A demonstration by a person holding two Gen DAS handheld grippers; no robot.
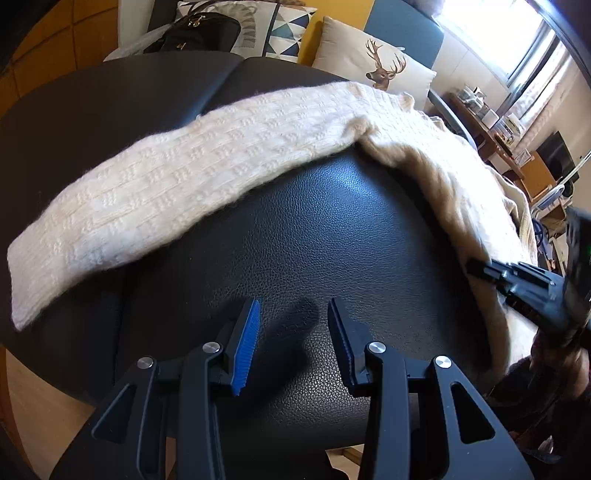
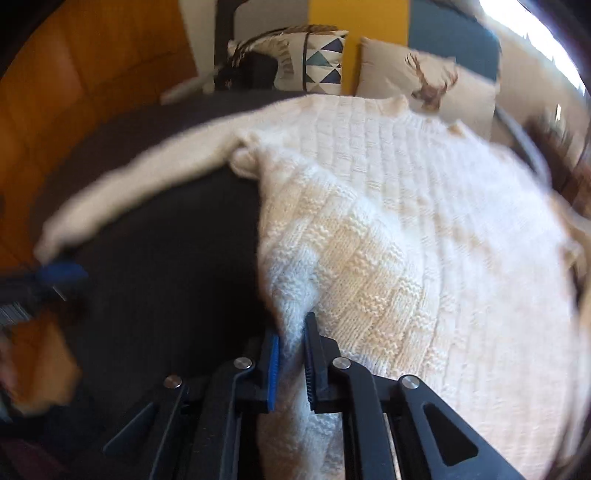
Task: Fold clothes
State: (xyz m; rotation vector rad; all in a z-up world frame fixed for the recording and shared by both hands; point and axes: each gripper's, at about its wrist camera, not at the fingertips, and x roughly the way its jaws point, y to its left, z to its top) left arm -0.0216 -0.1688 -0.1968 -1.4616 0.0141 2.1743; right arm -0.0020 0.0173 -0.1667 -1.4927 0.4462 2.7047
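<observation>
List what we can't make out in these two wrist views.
- Sweater hem and far sleeve: right wrist view, cut off by the frame edge and motion blur.
- Left gripper: right wrist view, only a blurred blue pad at the left edge.
- Right gripper grip: left wrist view, blurred, fingertips buried in knit.
- Black bag: left wrist view, small, cut off by the top edge.

Daylight from the upper right, one sharp view and one smeared.

We see the window (image 1: pixel 517 33) blown out to white in the upper right of both frames, with strong fisheye bending and dark vignetting at the corners. In the left wrist view the picture is crisp: a bluish sheen glares off the black leather surface (image 1: pixel 332 221) at centre, and a soft shadow falls between the fingers at the bottom. In the right wrist view motion blur smears the cream sweater (image 2: pixel 424 229) and the pillows (image 2: pixel 424 81) toward the edges.
</observation>
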